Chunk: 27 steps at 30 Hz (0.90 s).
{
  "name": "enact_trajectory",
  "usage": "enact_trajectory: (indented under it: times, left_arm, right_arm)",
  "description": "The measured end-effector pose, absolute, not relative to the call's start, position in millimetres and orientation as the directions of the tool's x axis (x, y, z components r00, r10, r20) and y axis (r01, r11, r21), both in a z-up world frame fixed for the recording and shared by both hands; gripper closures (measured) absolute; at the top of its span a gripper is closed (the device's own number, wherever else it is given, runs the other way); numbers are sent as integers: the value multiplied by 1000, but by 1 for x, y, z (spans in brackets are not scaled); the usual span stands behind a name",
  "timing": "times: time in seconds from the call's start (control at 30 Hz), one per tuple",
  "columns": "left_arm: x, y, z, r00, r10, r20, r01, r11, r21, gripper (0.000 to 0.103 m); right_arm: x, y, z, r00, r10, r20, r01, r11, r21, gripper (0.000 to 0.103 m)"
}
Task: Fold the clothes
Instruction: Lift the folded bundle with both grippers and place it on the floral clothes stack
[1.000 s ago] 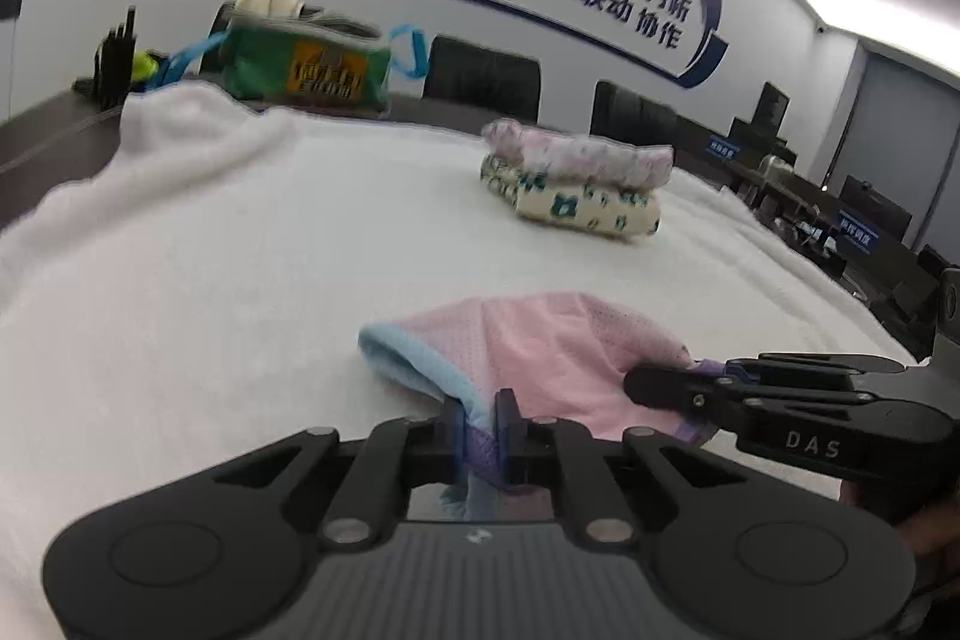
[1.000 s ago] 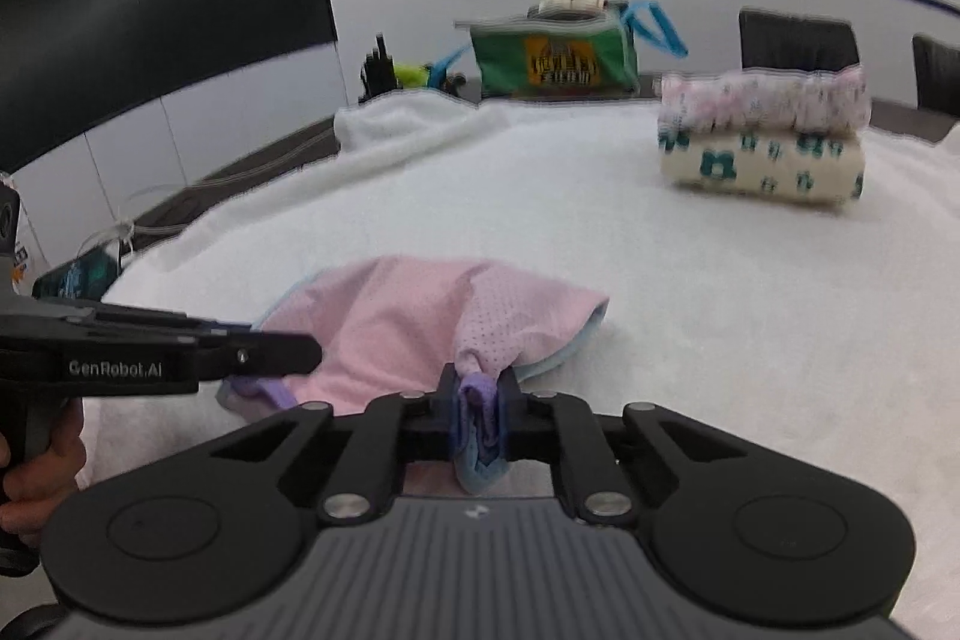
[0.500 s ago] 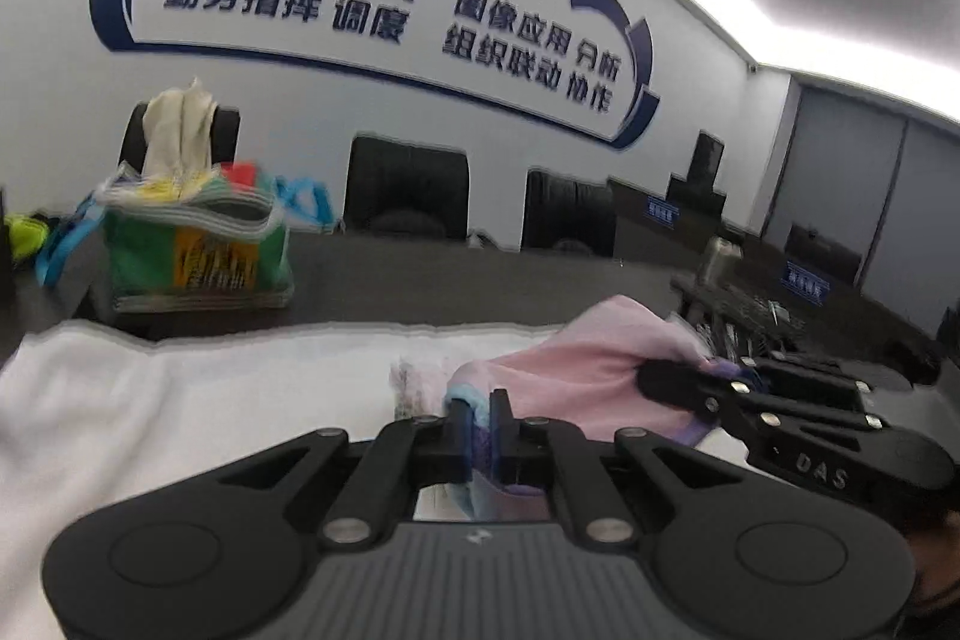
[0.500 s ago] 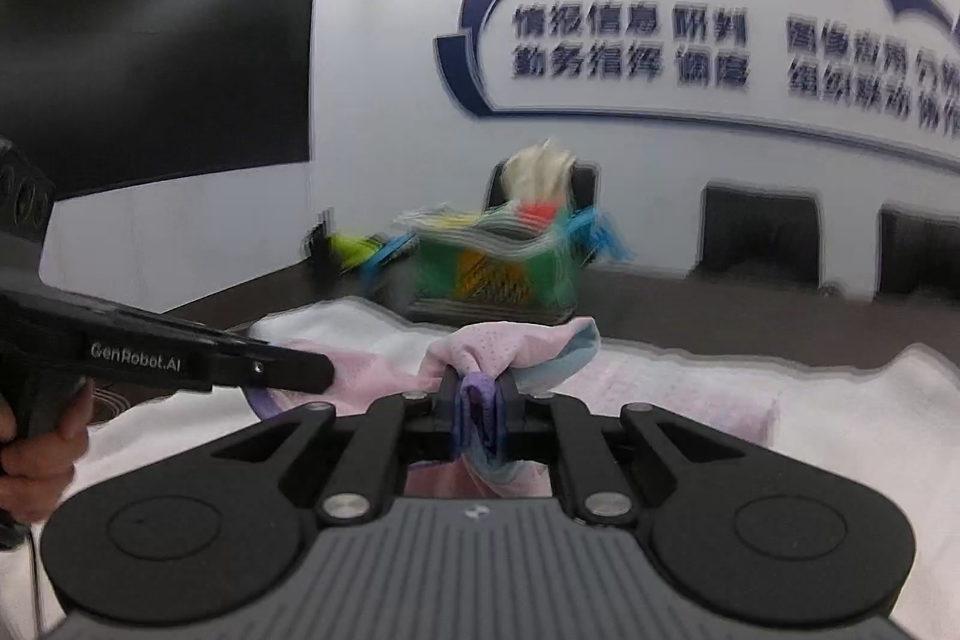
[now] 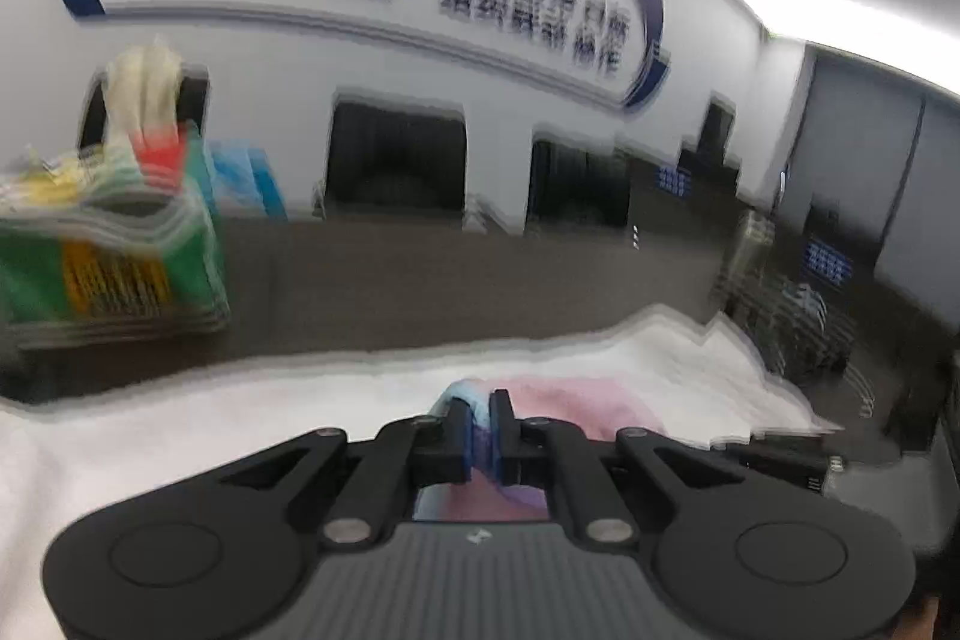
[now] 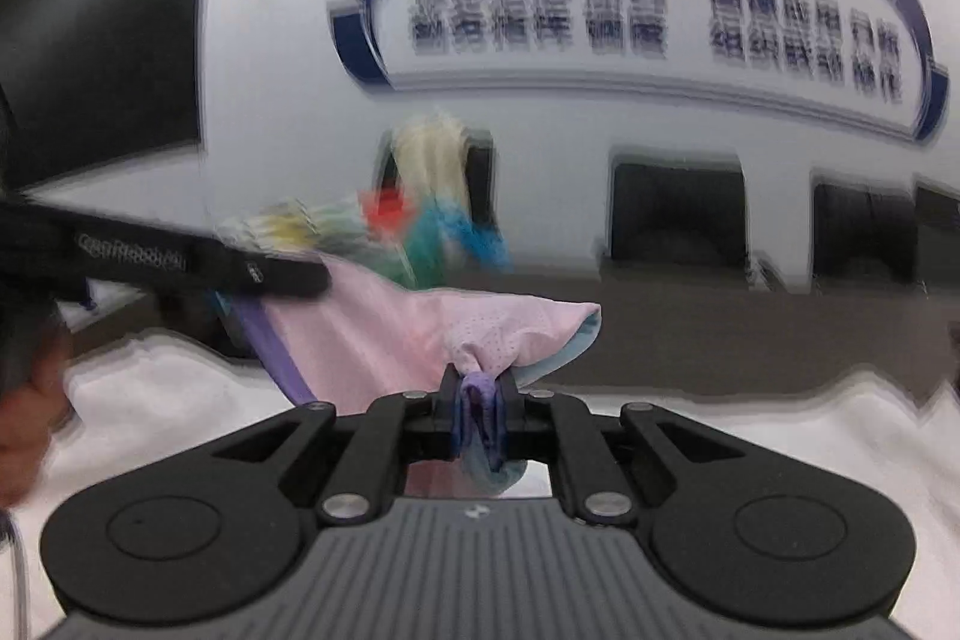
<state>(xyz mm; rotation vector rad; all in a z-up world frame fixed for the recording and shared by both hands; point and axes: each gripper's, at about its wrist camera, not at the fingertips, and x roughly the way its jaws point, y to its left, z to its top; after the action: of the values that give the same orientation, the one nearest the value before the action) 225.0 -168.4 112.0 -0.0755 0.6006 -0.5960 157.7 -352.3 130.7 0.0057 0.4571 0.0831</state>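
Now we've got the pink garment point(image 6: 384, 334) up off the white towel point(image 6: 780, 436) that covers the worktop, strung between both tools. Left tool point(image 5: 478, 415) is clenched on the blue-trimmed edge; right tool point(image 6: 478, 391) is clenched on a bunch of purple hem w/ pink mesh above it. In the right view the left tool point(image 6: 300, 275) shows from the side at far left, pinching the cloth's other corner, so the fabric sags between the two grips. Vs. 1 s ago: the garment lay flat on the towel then, w/ both tools low and the towel filling the view. At 0.5 s ago it was already rising. Both views are now tilted up at the wall, chairs and the green tissue box point(image 5: 114, 268), heavily smeared by motion, and the stack of folded clothes has dropped out of sight. For the task, we judge this a lift-and-carry of one edge, prob. to bring it over onto the rest for a fold. Whether the far part touches the towel, can't tell thru the blur.
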Motion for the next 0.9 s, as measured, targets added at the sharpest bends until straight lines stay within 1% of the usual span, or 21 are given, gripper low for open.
enact_trajectory:
  times: [0.03, 0.07, 0.1, 0.13, 0.17, 0.2, 0.23, 0.3, 0.4, 0.43, 0.47, 0.5, 0.53, 0.57, 0.6, 0.63, 0.67, 0.77, 0.87, 0.9]
  left_arm:
    - [223, -172, 95, 647, -552, -526, 520, 824, -226, 93]
    - [222, -177, 78, 631, -556, -542, 534, 817, -217, 94]
    - [219, -175, 71, 634, -561, -532, 542, 813, -212, 95]
    - [214, -169, 69, 648, -567, -508, 545, 811, -210, 92]
    - [216, -167, 70, 656, -567, -498, 539, 814, -217, 89]
    - [221, -168, 72, 660, -562, -499, 526, 819, -228, 81]
    - [226, -168, 74, 663, -558, -499, 513, 824, -239, 70]
    - [235, -168, 78, 671, -548, -500, 487, 834, -261, 63]
    - [250, -169, 85, 681, -534, -502, 446, 845, -294, 65]
    - [255, -170, 87, 684, -529, -502, 433, 848, -305, 67]
    - [259, -170, 89, 687, -524, -503, 419, 852, -316, 71]
    - [264, -170, 91, 690, -519, -504, 405, 854, -326, 85]
    - [268, -178, 85, 688, -490, -535, 394, 872, -292, 93]
    - [268, -185, 76, 691, -461, -556, 392, 886, -247, 93]
    - [267, -188, 67, 700, -441, -562, 395, 894, -211, 93]
    - [264, -189, 60, 709, -438, -552, 398, 895, -199, 93]
    - [262, -184, 59, 711, -449, -541, 397, 892, -218, 93]
    - [258, -163, 67, 706, -484, -518, 379, 875, -301, 92]
    - [228, -145, 96, 744, -474, -471, 392, 881, -267, 91]
    - [212, -137, 107, 758, -467, -455, 397, 884, -246, 86]
  right_arm:
    - [164, -360, 108, 869, 58, -492, -52, 998, 25, 92]
    - [170, -367, 87, 843, 40, -536, -32, 999, 24, 90]
    - [171, -372, 74, 830, 36, -556, -27, 999, 25, 86]
    - [169, -377, 69, 834, 38, -551, -24, 999, 33, 73]
    - [165, -381, 67, 840, 41, -541, -21, 999, 42, 66]
    - [161, -385, 72, 852, 45, -522, -22, 999, 50, 58]
    - [160, -387, 78, 865, 48, -500, -24, 998, 54, 58]
    - [158, -391, 92, 889, 53, -454, -27, 998, 62, 58]
    - [158, -397, 111, 918, 60, -393, -32, 997, 77, 58]
    - [166, -398, 112, 916, 63, -397, -29, 995, 90, 59]
    - [176, -399, 111, 912, 70, -403, -31, 994, 103, 59]
    - [186, -400, 105, 905, 80, -418, -37, 993, 111, 66]
    - [193, -400, 97, 892, 81, -445, -35, 993, 111, 73]
    - [200, -398, 87, 874, 77, -480, -29, 994, 106, 76]
    - [205, -395, 77, 858, 71, -510, -24, 995, 98, 76]
    - [207, -392, 68, 848, 63, -527, -21, 996, 86, 76]
    - [207, -389, 62, 844, 56, -533, -20, 997, 73, 76]
    - [189, -389, 71, 870, 52, -491, -14, 997, 81, 75]
    - [164, -390, 92, 902, 45, -430, -7, 996, 90, 76]
    - [150, -388, 104, 918, 39, -394, -8, 997, 81, 76]
